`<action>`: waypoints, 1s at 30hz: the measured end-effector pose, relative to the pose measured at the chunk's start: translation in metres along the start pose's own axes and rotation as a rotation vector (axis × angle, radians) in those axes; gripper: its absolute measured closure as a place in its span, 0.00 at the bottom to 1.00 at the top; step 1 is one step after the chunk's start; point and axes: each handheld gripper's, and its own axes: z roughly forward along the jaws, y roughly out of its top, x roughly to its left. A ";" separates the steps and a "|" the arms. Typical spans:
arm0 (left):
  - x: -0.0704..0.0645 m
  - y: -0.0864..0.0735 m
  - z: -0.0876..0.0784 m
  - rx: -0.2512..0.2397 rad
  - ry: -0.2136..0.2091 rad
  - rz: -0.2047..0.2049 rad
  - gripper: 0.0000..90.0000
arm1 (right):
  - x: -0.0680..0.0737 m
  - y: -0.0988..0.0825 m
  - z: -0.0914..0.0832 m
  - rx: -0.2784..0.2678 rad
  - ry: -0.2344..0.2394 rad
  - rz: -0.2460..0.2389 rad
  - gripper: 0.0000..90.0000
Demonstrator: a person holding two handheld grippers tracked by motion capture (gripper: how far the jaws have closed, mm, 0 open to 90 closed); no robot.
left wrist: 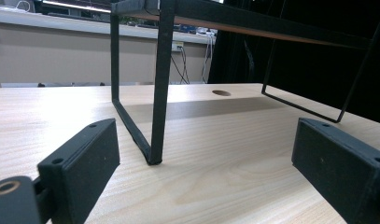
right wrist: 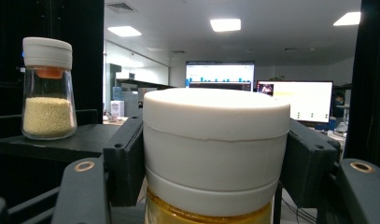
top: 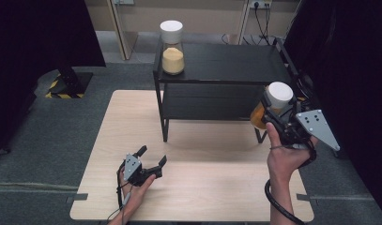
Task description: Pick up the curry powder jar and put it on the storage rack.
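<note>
Now | right gripper point(top: 276, 114): clamps jar point(right wrist: 215, 154) | lid unlabelled, no writing

An office lab: lit monitors point(right wrist: 220, 75), ceiling panel lights point(right wrist: 224, 24).

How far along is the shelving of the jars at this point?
Done: one white-lidded jar of pale grains stands on the black rack, at the left of its top shelf. In hand: the right gripper is shut on the lid of a second jar with yellow contents, held off the table beside the rack's right end. Left: setting it down. The left gripper rests open on the table.
</note>
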 end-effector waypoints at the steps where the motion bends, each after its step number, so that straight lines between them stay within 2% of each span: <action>1: 0.000 0.000 0.000 0.000 0.000 0.001 0.08 | 0.000 0.001 0.001 -0.002 0.000 0.000 0.38; 30: -0.001 0.000 0.001 0.003 -0.003 0.007 0.08 | 0.003 0.033 0.030 -0.041 0.007 0.005 0.38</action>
